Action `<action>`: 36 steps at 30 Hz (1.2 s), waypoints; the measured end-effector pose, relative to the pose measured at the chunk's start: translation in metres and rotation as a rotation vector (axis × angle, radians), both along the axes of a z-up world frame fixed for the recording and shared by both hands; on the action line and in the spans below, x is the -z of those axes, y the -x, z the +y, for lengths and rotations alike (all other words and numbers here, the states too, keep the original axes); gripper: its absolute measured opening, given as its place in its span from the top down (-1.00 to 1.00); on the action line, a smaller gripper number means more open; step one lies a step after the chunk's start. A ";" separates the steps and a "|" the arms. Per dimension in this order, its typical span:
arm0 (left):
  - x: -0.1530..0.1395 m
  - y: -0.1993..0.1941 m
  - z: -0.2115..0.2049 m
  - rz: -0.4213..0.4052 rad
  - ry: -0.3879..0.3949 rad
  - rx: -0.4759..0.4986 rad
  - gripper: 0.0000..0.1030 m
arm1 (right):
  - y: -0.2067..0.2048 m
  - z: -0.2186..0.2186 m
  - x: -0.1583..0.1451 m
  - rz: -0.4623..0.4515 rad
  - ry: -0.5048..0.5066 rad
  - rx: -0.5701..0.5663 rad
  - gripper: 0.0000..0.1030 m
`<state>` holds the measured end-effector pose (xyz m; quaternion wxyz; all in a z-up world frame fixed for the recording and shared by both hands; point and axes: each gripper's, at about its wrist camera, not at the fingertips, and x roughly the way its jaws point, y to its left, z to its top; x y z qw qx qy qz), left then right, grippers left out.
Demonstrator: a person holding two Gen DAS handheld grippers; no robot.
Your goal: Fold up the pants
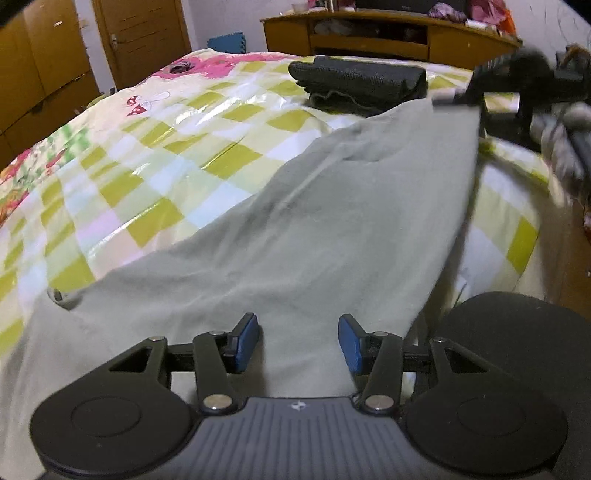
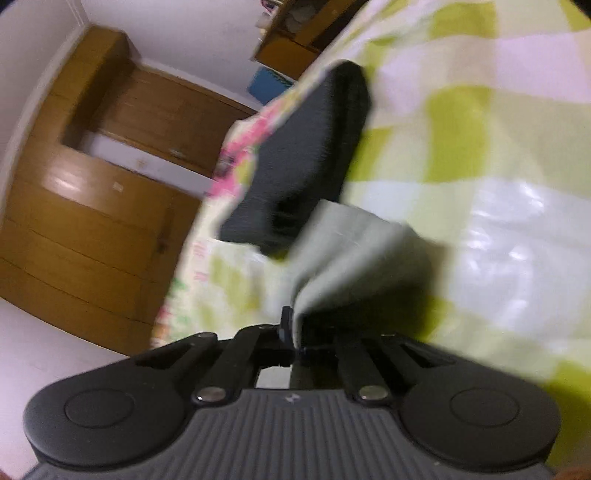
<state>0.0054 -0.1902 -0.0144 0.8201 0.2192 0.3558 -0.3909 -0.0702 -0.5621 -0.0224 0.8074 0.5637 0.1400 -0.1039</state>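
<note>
Pale grey-green pants [image 1: 295, 236] lie spread over the checkered bed cover [image 1: 147, 166]. My left gripper [image 1: 299, 343] hovers over their near end. Its blue pads [image 1: 247, 341] stand apart, the cloth runs under and between them, and they do not press on it. My right gripper [image 1: 456, 99], blurred at the far right, holds the far corner of the pants lifted off the bed. In the right wrist view the right gripper [image 2: 293, 332] is shut on that corner of the pants [image 2: 354, 254], which bunches up from the jaws.
A folded dark garment [image 1: 358, 83] [image 2: 306, 158] lies on the bed just beyond the held corner. A wooden cabinet [image 1: 388, 33] stands behind the bed, with wooden doors [image 1: 140, 37] at the left. A dark rounded object [image 1: 517, 332] sits beside the bed at lower right.
</note>
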 end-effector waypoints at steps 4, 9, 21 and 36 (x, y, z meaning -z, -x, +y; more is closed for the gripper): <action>-0.005 0.004 0.003 -0.006 0.039 0.011 -0.21 | 0.000 0.008 -0.053 -0.121 0.048 -0.013 0.91; -0.010 0.009 0.034 -0.001 0.099 -0.035 -0.22 | -0.025 0.062 -0.112 -0.212 0.178 -0.183 0.91; -0.031 0.033 0.201 -0.102 0.080 -0.354 -0.23 | -0.166 0.363 -0.123 -0.165 0.452 -0.971 0.91; -0.026 0.055 0.289 -0.049 0.124 -0.530 -0.24 | -0.147 0.538 -0.050 0.001 0.866 -1.368 0.90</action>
